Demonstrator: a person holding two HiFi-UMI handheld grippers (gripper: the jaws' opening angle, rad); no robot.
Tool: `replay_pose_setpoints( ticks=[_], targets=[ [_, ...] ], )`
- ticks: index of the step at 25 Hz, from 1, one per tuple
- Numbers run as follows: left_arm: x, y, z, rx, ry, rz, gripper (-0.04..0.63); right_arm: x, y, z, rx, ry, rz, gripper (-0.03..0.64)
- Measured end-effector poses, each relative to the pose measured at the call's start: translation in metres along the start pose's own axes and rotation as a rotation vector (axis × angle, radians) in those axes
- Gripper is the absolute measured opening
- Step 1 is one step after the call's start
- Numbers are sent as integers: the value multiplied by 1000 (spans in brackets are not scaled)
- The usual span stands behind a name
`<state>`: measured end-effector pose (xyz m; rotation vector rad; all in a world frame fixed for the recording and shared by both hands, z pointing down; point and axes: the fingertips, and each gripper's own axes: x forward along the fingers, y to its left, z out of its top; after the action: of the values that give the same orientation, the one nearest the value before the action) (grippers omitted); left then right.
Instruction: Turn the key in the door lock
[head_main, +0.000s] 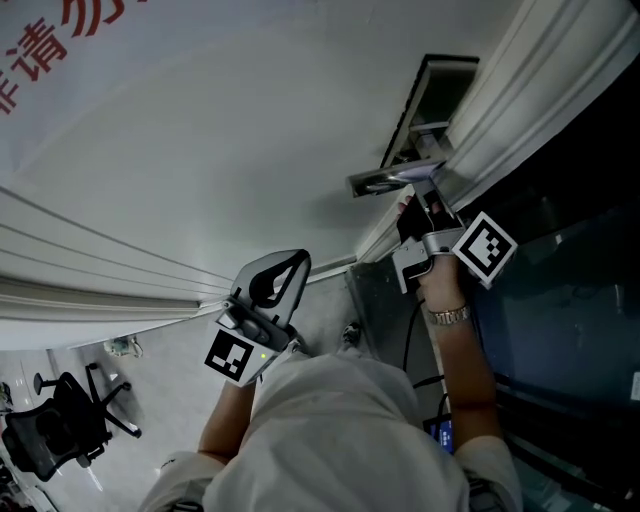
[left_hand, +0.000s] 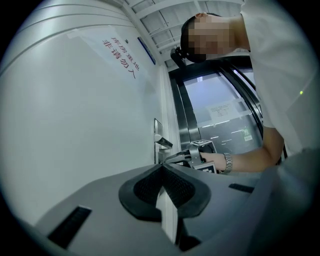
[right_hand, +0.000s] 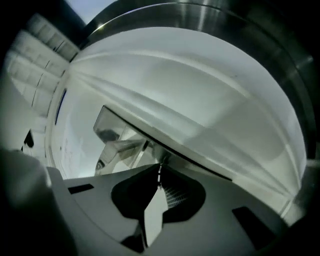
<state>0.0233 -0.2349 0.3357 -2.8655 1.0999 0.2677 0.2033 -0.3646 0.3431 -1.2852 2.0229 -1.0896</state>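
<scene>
While the left claw (head_main: 285, 270) hangs with its jaws together and nothing between them, well apart from the lock and facing the bare white door (head_main: 250, 120), the right claw (head_main: 418, 203) sits tight against the door's edge. It is just beside the lever handle (head_main: 385, 180) and the lock plate (head_main: 432, 100). Its jaws are pressed together. A thin pale sliver (right_hand: 159, 174) shows at their tips; what it is I cannot tell. Frame mouldings (head_main: 540, 90) and dark glass (head_main: 580, 300) crowd the right side, and open door surface lies to the left.
</scene>
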Motion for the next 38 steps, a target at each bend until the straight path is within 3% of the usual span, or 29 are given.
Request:
replay_pose_setpoints(
  ticks=[6,8,9,11,13,15,19,24,29,31,35,37,38],
  targets=[
    [-4,-6,-3,0,9,4,9,3,-3,-2,433,-47,107,9],
    [-5,-7,-3,1,12,7,9,3,-2,-2,460,-56,135,9],
    [-5,-7,-4,2,16,9,9,2,1,-1,394,-55,141,9],
    [-5,-8,-4,4,21,11,9,1,12,-3,146,-28,144,21],
    [-6,-8,-5,5,25,11,9,2,25,-11,-90,35,161,156],
    [-6,-9,-6,4,30,10,9,2,26,-22,-279,94,123,201],
    [-4,-12,-9,7,35,0,9,-5,12,-23,-741,120,-56,212],
    [-2,-14,-9,12,39,-11,9,-9,16,-17,-1298,99,-204,212],
    [-2,-12,-9,14,37,-15,9,-4,19,-22,-1828,143,-344,210],
    [-2,-11,-9,15,35,-14,9,-1,18,-25,-1914,161,-371,210],
    [-5,-7,-7,18,32,-6,9,2,19,-28,-1912,163,-379,199],
    [-8,-5,-8,20,39,-2,9,3,20,-26,-1885,151,-387,97],
    [-9,-3,-8,20,40,1,9,4,21,-26,-1864,142,-390,77]
  ],
)
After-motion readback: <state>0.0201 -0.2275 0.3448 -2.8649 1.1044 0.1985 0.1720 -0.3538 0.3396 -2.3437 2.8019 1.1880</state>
